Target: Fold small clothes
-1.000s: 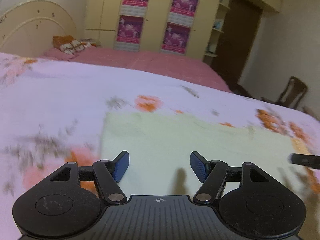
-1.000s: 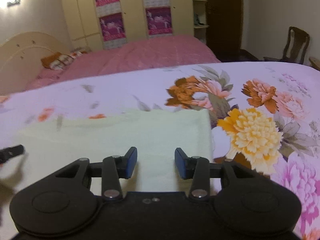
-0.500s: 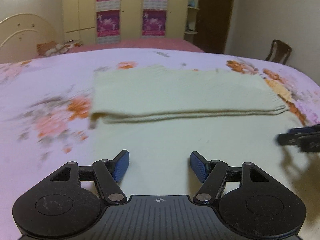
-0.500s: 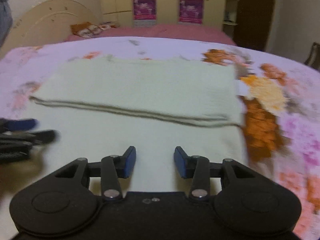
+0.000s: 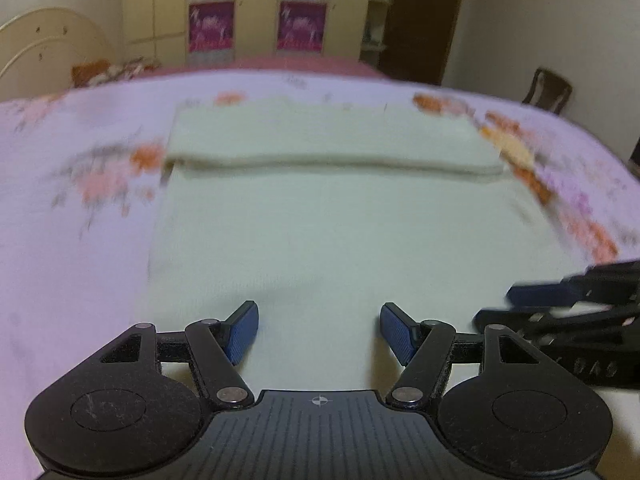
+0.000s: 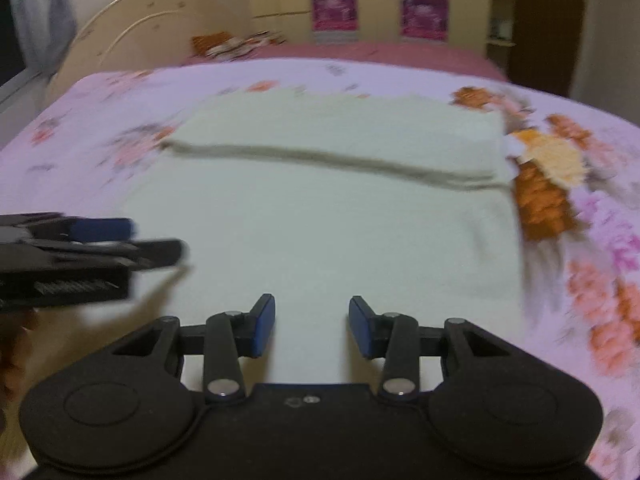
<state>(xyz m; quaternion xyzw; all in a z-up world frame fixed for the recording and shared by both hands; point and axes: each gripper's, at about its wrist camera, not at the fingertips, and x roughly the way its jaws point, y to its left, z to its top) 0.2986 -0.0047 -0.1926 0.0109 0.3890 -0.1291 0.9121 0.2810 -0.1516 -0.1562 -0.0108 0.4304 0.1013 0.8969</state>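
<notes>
A pale cream knitted garment [image 5: 320, 224] [image 6: 320, 216] lies flat on the flowered bedspread, its far part folded over toward me into a doubled band [image 5: 328, 144] [image 6: 340, 136]. My left gripper [image 5: 319, 330] hovers over the near part of the cloth, open, with nothing between its blue pads. My right gripper [image 6: 311, 326] is also open and empty above the near cloth. Each gripper shows at the side of the other's view: the right gripper [image 5: 568, 300] at the right edge, the left gripper [image 6: 92, 240] at the left edge.
The lilac bedspread [image 5: 80, 220] with orange and pink flowers surrounds the garment. Beyond it lie a pink bed [image 6: 380, 52] with a cream headboard [image 6: 132, 28], wardrobes with purple posters [image 5: 208, 28], a dark doorway [image 5: 420, 16] and a wooden chair [image 5: 548, 88].
Both grippers have drawn back toward me over the garment, from its far edge to its near part. The folded-over band now lies far ahead. Both stayed open and empty.
</notes>
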